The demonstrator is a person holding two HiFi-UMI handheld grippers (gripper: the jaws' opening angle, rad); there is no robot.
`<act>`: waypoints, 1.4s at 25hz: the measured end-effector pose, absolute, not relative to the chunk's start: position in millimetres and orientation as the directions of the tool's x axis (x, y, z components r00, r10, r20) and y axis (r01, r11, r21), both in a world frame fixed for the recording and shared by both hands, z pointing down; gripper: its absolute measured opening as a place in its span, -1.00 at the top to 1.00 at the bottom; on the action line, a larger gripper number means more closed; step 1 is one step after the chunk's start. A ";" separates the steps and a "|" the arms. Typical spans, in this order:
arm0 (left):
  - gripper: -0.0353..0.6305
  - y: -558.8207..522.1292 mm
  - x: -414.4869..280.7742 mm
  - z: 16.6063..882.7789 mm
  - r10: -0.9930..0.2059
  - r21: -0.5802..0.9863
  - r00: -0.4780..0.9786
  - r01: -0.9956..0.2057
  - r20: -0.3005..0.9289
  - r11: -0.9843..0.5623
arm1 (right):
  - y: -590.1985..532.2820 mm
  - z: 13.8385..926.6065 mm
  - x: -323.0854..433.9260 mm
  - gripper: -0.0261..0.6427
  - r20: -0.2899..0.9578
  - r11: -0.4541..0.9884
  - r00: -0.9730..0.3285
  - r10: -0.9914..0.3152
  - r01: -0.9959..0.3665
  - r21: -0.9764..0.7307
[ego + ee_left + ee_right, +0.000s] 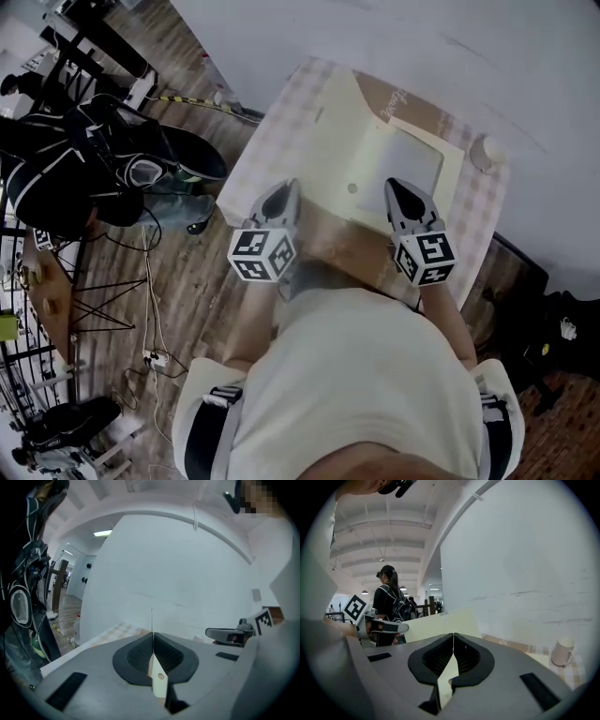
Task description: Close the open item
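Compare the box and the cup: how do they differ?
The box is large, angular, cream-brown; the cup is small, round, white. The left gripper and right gripper are shut on the box; the cup stands untouched. Both rest on the checked table.

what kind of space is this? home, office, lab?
Probably a lab or open workshop hall, not a home: an exposed beamed ceiling with strip lights, cables trailing over the wood floor, and a second person standing nearby. The cloth-covered table sits against a plain white partition.
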State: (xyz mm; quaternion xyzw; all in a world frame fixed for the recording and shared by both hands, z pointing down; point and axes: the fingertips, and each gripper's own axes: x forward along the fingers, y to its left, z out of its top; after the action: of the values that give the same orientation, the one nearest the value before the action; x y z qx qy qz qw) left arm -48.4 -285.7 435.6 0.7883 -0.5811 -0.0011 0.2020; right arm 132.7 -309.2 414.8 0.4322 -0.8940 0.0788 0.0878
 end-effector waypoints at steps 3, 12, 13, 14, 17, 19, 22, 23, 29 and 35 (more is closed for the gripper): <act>0.88 -278.2 -33.5 425.4 -0.923 0.301 0.319 -0.921 0.215 -0.248 | -303.9 409.5 148.5 0.92 0.209 0.618 -0.615 -0.760 -0.784 -0.062; 0.88 -263.7 30.4 406.6 -0.930 0.251 0.318 -0.930 0.183 -0.268 | -290.1 405.7 204.0 0.92 0.175 0.624 -0.625 -0.761 -0.779 -0.067; 0.88 -262.5 37.6 405.4 -0.930 0.246 0.320 -0.930 0.182 -0.272 | -288.9 405.7 209.9 0.92 0.172 0.622 -0.624 -0.762 -0.780 -0.069; 0.88 -261.6 45.3 404.4 -0.928 0.244 0.325 -0.929 0.181 -0.278 | -287.9 405.7 216.1 0.92 0.169 0.620 -0.622 -0.764 -0.781 -0.071; 0.87 -258.4 70.0 402.6 -0.920 0.245 0.351 -0.920 0.175 -0.305 | -285.6 405.6 235.5 0.92 0.165 0.613 -0.615 -0.771 -0.787 -0.073; 0.87 -255.2 84.8 402.5 -0.914 0.244 0.366 -0.916 0.175 -0.320 | -284.5 405.7 247.2 0.92 0.165 0.609 -0.612 -0.774 -0.790 -0.074; 0.87 -251.2 104.5 405.3 -0.908 0.236 0.378 -0.913 0.184 -0.332 | -285.2 407.6 264.8 0.92 0.166 0.602 -0.605 -0.779 -0.795 -0.075; 0.87 -250.2 111.3 406.8 -0.905 0.235 0.383 -0.912 0.188 -0.337 | -286.1 408.0 271.1 0.92 0.166 0.599 -0.602 -0.781 -0.797 -0.075; 0.87 -246.5 152.0 417.8 -0.880 0.230 0.425 -0.897 0.213 -0.378 | -299.0 409.2 300.5 0.92 0.168 0.592 -0.593 -0.787 -0.803 -0.062; 0.87 -236.4 189.4 434.5 -0.849 0.209 0.464 -0.883 0.251 -0.421 | -309.1 414.8 319.6 0.92 0.178 0.584 -0.583 -0.793 -0.810 -0.050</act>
State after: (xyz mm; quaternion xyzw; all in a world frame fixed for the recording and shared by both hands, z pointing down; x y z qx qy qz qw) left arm 189.4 -236.4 434.5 0.8412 -0.5147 0.0532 0.1567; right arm 319.6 -309.1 414.8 0.4516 -0.8873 0.0631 0.0684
